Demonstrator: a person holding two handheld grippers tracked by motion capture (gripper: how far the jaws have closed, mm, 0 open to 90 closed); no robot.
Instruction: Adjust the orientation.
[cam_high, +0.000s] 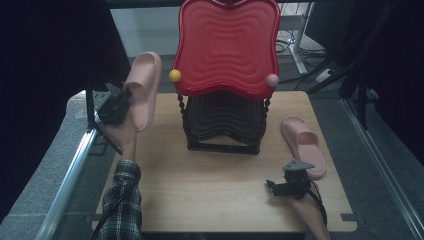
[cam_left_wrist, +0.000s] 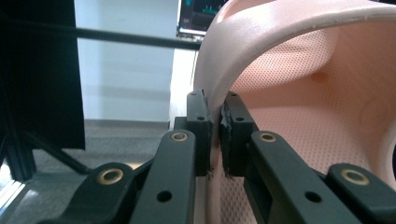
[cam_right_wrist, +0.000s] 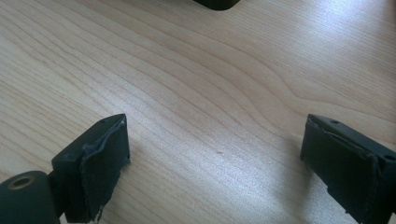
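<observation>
From the high view, a wooden table (cam_high: 220, 170) carries a two-tier rack (cam_high: 225, 125) near its far middle: a red tray (cam_high: 227, 45) with wavy ridges on top and a dark tray (cam_high: 225, 117) beneath, joined by twisted black posts. A yellow ball (cam_high: 175, 75) sits at the red tray's front left corner and a pink ball (cam_high: 272, 80) at its front right. The left gripper (cam_high: 122, 97) is raised off the table's left edge, clamped on the strap of a pink slipper (cam_high: 144, 87) that hangs in the air, toe pointing up and away, just left of the rack. A plaid sleeve (cam_high: 122, 200) runs up from the bottom. A second slipper (cam_high: 303, 145) lies flat on the table right of the rack, and the right gripper (cam_high: 275, 186) rests low over the wood just in front of it, apart from it. In the left gripper view, the left gripper (cam_left_wrist: 215, 135) has its jaws nearly together with the slipper's (cam_left_wrist: 299, 93) strap edge pinched between them; the dotted insole fills the right side, and a pale wall and a screen lie behind. In the right gripper view, the right gripper (cam_right_wrist: 215, 158) has its jaws spread wide with nothing between them but the bare table (cam_right_wrist: 196, 93); a dark corner of the rack's base (cam_right_wrist: 217, 3) shows at the top edge.
</observation>
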